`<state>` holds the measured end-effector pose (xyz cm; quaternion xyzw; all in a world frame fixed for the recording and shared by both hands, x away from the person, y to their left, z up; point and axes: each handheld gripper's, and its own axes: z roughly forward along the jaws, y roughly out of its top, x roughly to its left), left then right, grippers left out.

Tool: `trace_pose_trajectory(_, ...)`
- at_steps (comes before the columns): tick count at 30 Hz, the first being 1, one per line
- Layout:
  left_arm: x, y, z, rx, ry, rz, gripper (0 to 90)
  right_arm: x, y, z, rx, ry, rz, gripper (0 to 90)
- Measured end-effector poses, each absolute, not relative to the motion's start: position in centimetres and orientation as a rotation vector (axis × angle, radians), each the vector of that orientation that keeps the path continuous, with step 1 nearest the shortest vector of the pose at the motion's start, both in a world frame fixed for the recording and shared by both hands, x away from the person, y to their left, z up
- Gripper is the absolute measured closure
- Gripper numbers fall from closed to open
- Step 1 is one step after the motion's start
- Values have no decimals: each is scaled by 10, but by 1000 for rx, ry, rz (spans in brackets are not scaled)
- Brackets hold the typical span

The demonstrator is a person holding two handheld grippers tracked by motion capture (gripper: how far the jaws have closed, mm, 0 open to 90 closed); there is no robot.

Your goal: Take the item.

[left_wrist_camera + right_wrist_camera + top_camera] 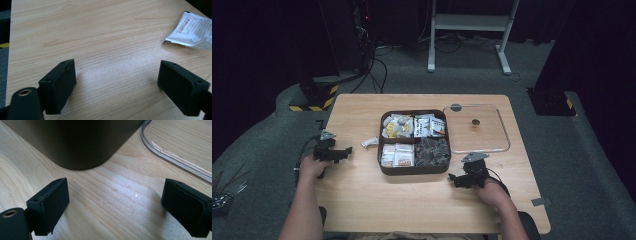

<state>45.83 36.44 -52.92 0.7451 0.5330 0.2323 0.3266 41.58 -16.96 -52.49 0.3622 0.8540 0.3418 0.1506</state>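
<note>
I have the left gripper (343, 152) low over the table (412, 200) near its left edge, jaws spread wide with nothing but bare wood between them. Just ahead and to the right in the left gripper view lies a small white sachet (193, 31); it carries rows of dark print, but the lettering is too small and slanted for me to read. From the high view that sachet (369, 142) sits alone between my left gripper and the dark four-compartment tray (412, 170).

The tray holds packets: yellow-and-white ones at back left, white ones with red and black marks at back right, pale flat sachets at front left, dark wrapped pieces at front right. I can't make out any brand at this size.

My right gripper (457, 178) rests just off the tray's front right corner, jaws also wide apart and empty. In the right gripper view the tray's rounded brown wall (82, 142) is close ahead, and the rim of the clear lid (175, 155) curves past at upper right. That lid (502, 142) lies flat beside the tray, nearly touching it, reaching toward the table's right edge.

The front half of the table is open wood, with a small grey tab (540, 202) near the right front corner.
</note>
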Motion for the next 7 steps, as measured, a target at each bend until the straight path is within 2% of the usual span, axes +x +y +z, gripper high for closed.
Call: trace_pose_trajectory(7, 460, 363, -529, 1933, 1447, 632, 129, 416, -170, -525, 1041, 2453, 982, 77)
